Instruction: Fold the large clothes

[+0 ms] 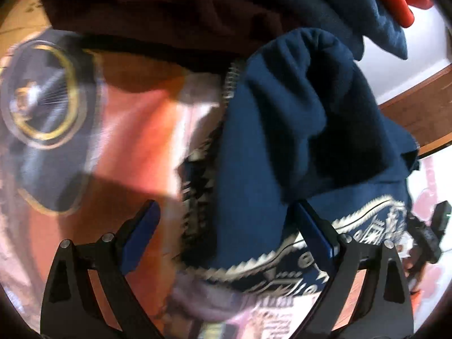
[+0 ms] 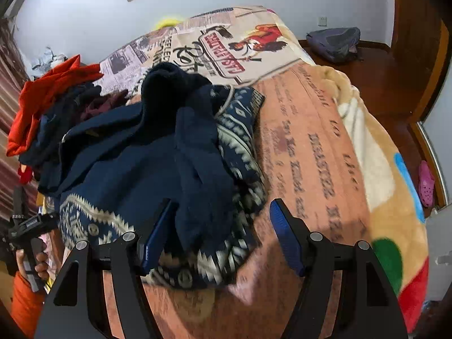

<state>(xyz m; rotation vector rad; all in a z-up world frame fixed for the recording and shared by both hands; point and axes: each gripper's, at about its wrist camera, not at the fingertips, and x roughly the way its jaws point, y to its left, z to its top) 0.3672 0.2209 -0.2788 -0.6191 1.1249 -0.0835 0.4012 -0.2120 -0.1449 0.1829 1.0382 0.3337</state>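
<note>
1. A navy sweater (image 2: 158,152) with a cream zigzag pattern lies crumpled on the bed (image 2: 316,152), which is covered by a printed orange blanket.
2. The left hand-held gripper (image 1: 226,234) hangs over the sweater's patterned hem with its jaws spread wide; the cloth lies between and under the blue pads (image 1: 141,234), but nothing is clamped.
3. The right hand-held gripper (image 2: 223,234) also stands parted, a navy sleeve fold lying loose between its fingers, not pinched.
4. Behind the sweater sits a heap of other clothes, with a red garment (image 2: 48,96) and a maroon garment (image 1: 158,8) among them.
5. A grey backpack (image 2: 333,43) rests on the wooden floor by the wall, and a pink shoe (image 2: 426,183) lies well apart, near the door.
</note>
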